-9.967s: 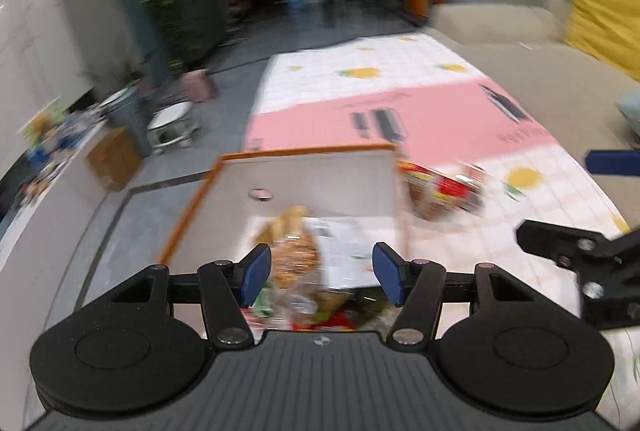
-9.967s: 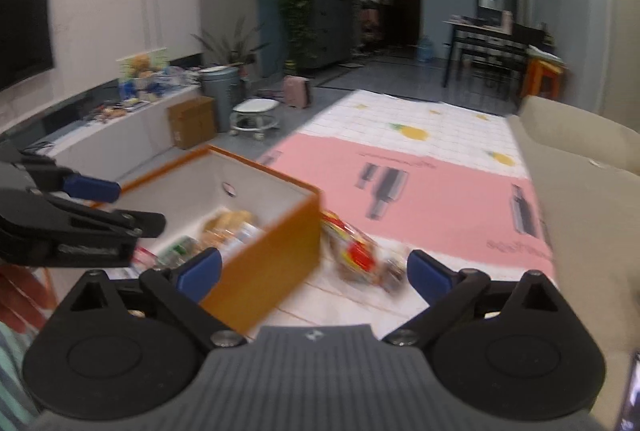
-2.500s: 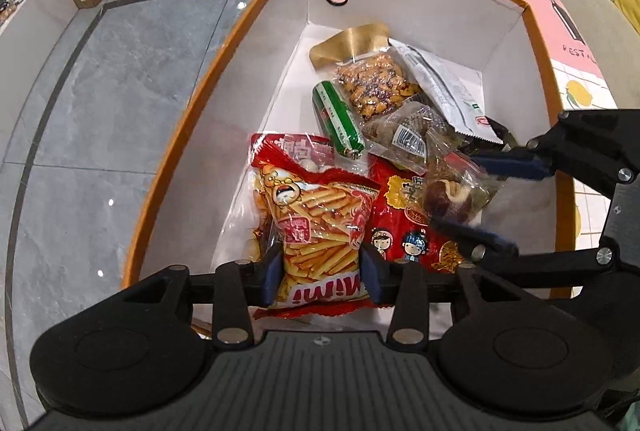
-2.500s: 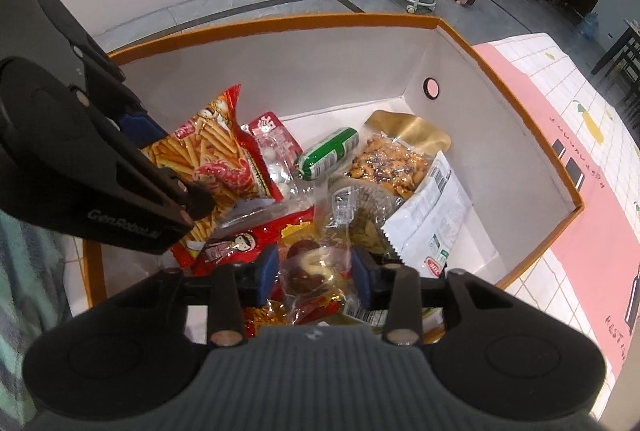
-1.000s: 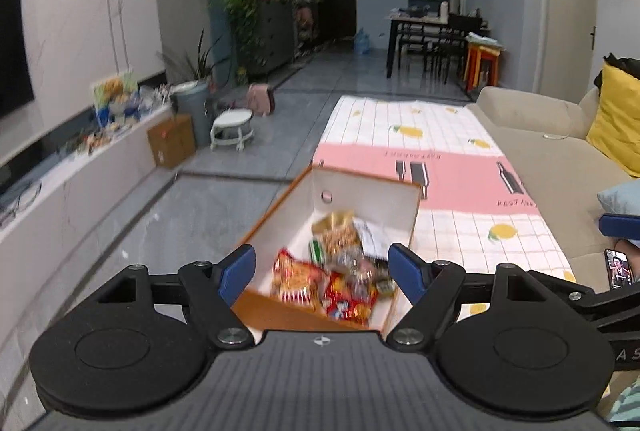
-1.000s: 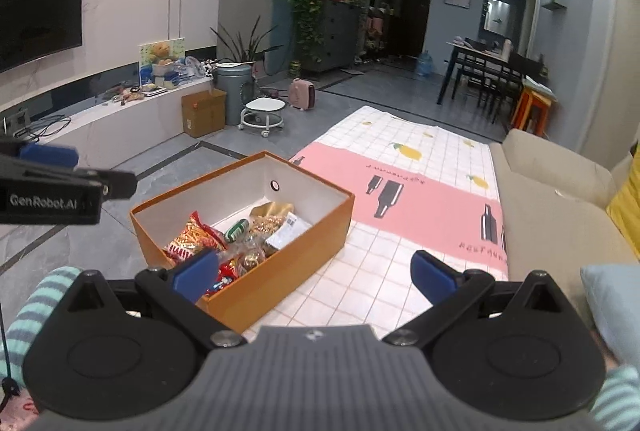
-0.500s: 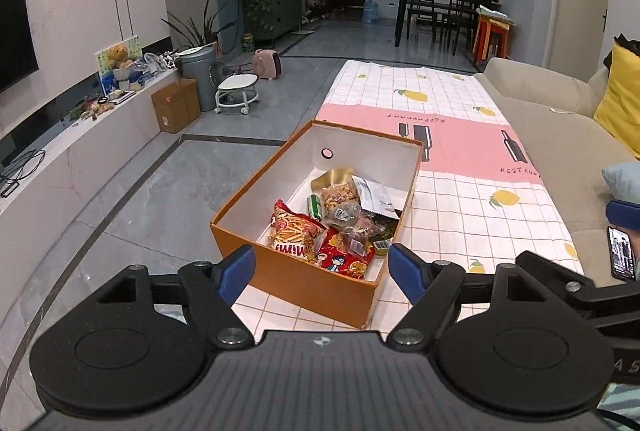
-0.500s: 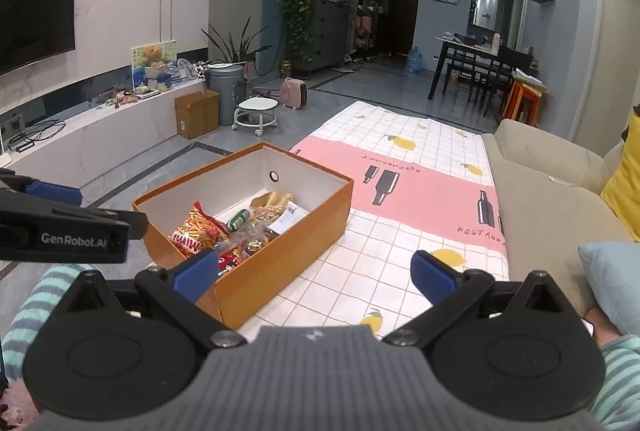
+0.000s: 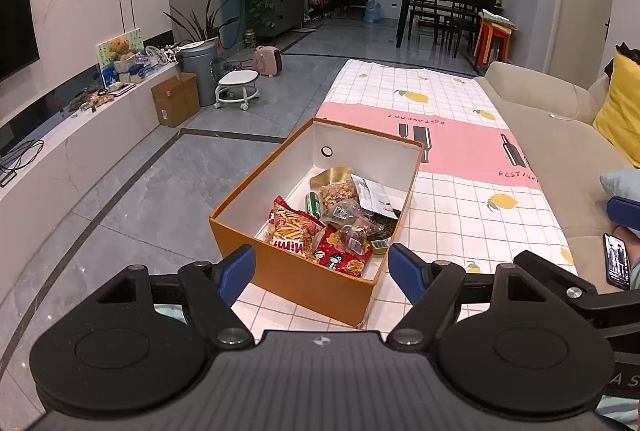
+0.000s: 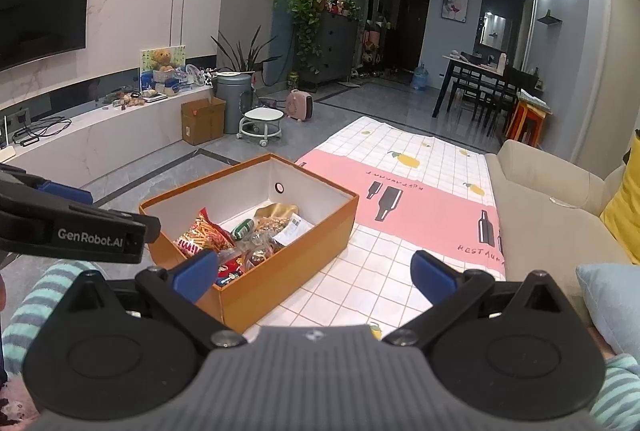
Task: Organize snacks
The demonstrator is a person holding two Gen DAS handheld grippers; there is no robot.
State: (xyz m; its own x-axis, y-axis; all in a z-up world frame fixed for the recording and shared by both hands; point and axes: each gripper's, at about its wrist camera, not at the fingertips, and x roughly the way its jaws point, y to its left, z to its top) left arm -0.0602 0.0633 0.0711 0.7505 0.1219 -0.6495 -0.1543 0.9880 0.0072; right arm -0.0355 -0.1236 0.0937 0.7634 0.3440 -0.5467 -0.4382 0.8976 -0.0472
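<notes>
An orange box (image 9: 304,281) with a white inside stands on the checked mat (image 9: 472,207), also seen in the right wrist view (image 10: 280,271). Inside lie several snack packs: a red fries bag (image 9: 294,231), a red packet (image 9: 340,259), a green roll (image 9: 313,203), a nut bag (image 9: 338,191) and a white pouch (image 9: 374,193). My left gripper (image 9: 322,273) is open and empty, held well back and above the box's near end. My right gripper (image 10: 314,273) is open and empty, also back from the box.
A beige sofa (image 9: 560,135) with a yellow cushion (image 9: 620,111) runs along the right. A phone (image 9: 618,265) lies at the right edge. A cardboard box (image 9: 176,103), bin (image 9: 200,67) and white stool (image 9: 238,91) stand by the TV bench at left.
Both grippers let go of their snack packs in the box, opened and pulled back and up. In the last half second the view hardly shifted.
</notes>
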